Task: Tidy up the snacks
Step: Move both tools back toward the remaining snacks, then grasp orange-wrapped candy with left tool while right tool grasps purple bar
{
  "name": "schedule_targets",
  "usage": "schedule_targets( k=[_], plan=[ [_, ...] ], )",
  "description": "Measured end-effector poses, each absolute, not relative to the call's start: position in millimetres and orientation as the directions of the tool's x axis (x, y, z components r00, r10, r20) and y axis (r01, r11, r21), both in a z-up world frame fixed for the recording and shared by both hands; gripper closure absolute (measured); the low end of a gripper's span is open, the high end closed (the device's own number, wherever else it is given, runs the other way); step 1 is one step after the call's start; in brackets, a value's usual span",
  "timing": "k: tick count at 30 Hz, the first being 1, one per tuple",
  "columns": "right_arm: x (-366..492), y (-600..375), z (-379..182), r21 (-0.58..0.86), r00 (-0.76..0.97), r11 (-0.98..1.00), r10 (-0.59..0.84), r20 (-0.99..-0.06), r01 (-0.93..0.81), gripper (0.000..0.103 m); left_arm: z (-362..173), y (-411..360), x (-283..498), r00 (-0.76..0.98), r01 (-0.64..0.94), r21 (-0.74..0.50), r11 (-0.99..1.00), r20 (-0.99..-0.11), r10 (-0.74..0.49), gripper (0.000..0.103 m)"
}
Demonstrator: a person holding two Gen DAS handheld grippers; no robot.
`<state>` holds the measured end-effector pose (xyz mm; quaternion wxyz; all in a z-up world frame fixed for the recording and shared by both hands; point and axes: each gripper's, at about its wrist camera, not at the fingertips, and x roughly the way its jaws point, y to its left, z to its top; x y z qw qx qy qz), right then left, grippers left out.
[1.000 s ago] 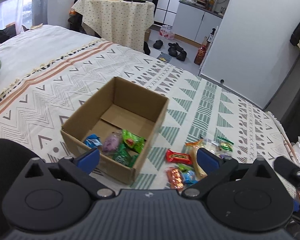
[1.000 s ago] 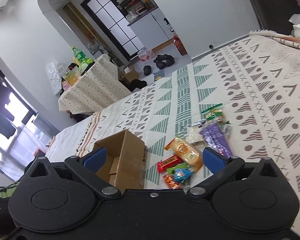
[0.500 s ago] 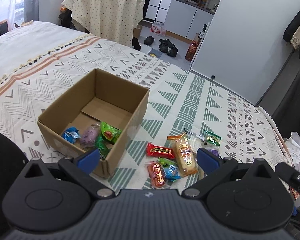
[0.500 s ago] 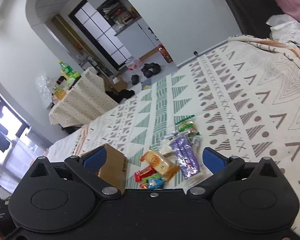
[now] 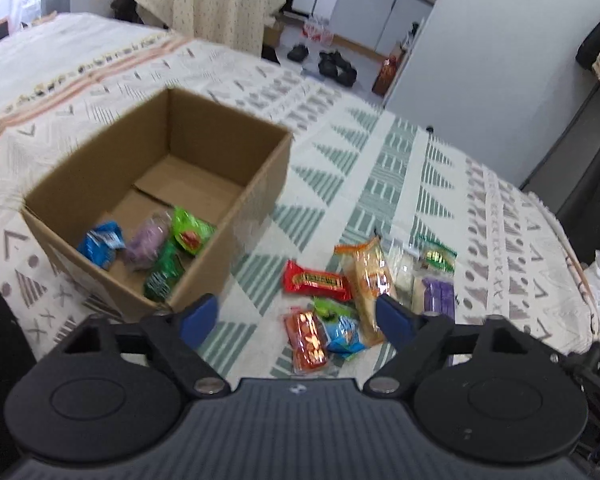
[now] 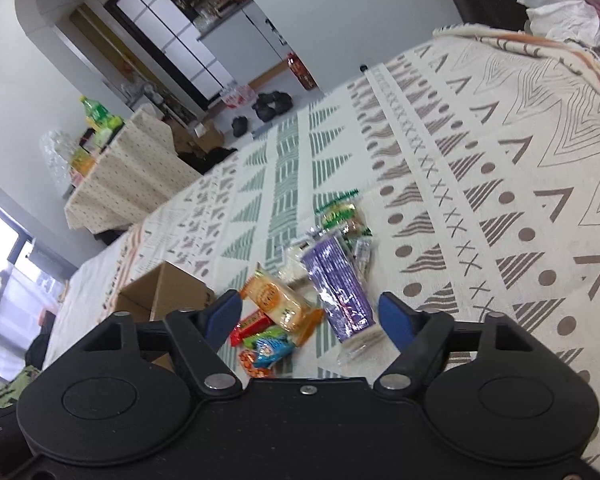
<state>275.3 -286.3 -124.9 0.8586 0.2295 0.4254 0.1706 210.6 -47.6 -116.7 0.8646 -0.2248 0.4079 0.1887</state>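
1. On the patterned bedspread (image 5: 380, 152), the cardboard box (image 5: 228, 148) sits left of the loose snack pile, with four packets already inside.
2. Left gripper (image 5: 296, 316) has swung from over the box to above the pile since a second ago, jaws wide apart, nothing held. Looks like the next pick is coming.
3. Right gripper (image 6: 312, 312) has dropped closer too, also spread and empty.
4. Purple pack (image 6: 338, 288) sits between its fingers.
5. Red bar (image 5: 315, 281) lies nearest the box.
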Motion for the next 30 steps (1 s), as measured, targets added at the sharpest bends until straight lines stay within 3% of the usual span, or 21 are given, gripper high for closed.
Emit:
schedule_targets(
  k=[5,7,16,24,30],
  plan=[
    [288.9,-276.6,-135.7,0.512,0.559,0.854,0.470,-0.683,-0.092,0.035,-140.2,-47.0,224.4,0.561,-0.516,-0.238,0.823,-0.820,0.115,0.051],
    [294.4,-273.3,-141.1,0.498,0.550,0.863,0.458,-0.698,-0.086,0.035,-150.5,-45.3,229.5,0.543,-0.524,-0.238,0.818,-0.833,0.105,0.057],
    [314.6,-255.6,-169.4,0.445,0.489,0.891,0.428,-0.760,-0.087,0.044,-192.0,-43.8,254.0,0.462,-0.530,-0.209,0.822,-0.884,0.073,0.062],
    [334.1,-240.1,-187.7,0.405,0.451,0.908,0.408,-0.794,-0.108,0.044,-202.5,-44.8,265.3,0.446,-0.521,-0.201,0.829,-0.893,0.064,0.062],
    [345.7,-230.3,-202.8,0.382,0.424,0.918,0.388,-0.818,-0.103,0.045,-202.8,-42.4,267.8,0.436,-0.527,-0.198,0.826,-0.898,0.064,0.083]
  ],
)
